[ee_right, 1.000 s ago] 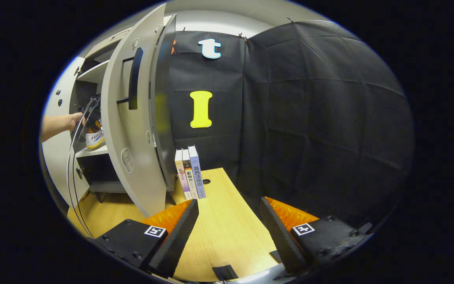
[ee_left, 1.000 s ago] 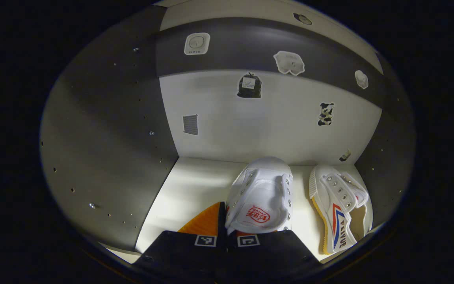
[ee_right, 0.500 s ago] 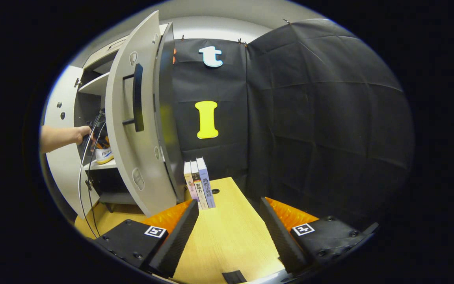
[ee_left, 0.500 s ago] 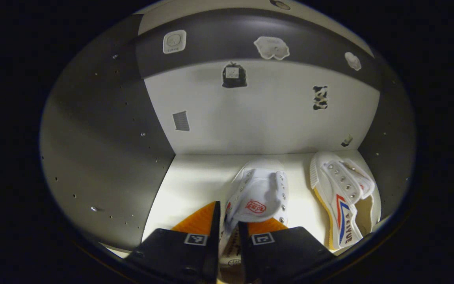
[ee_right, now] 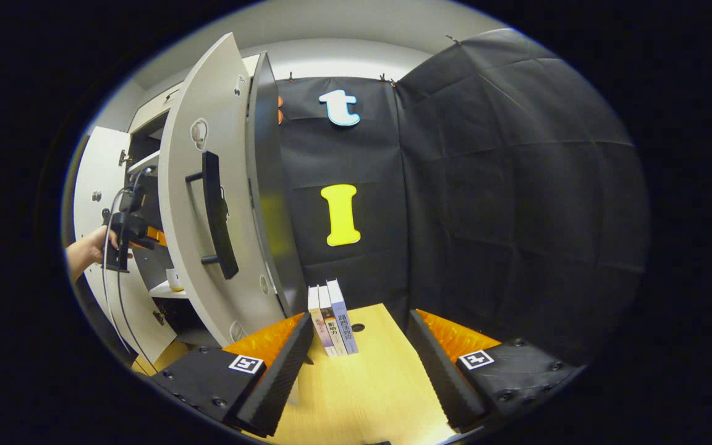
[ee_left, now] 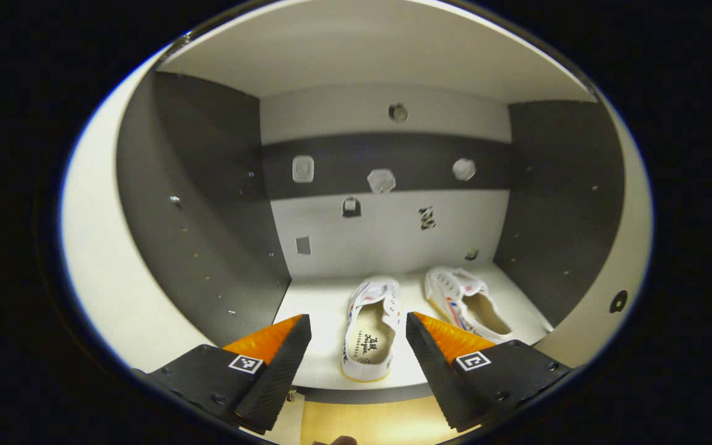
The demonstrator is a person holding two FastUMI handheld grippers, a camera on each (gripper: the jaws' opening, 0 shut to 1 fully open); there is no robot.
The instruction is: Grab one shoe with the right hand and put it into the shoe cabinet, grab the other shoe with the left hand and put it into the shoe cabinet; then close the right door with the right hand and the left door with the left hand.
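Your left gripper [ee_left: 356, 346] is wide open and holds nothing. Both shoes, the near shoe [ee_left: 371, 327] and the far shoe [ee_left: 467, 303], sit on the shelf [ee_left: 319, 296]. Your right gripper [ee_right: 356, 346] is wide open too. Next, push the right door [ee_right: 207, 185] shut.

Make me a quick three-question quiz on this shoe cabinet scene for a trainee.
1. True or false: both shoes lie on the cabinet shelf.
2. The left gripper has its jaws: A) shut on a shoe, B) open and holding nothing, C) shut on the door handle.
3. What stands upright on the wooden table ahead of the right gripper?

Key:
1. True: the near shoe and the far shoe lie side by side.
2. B.
3. Three books, beside the open right door.
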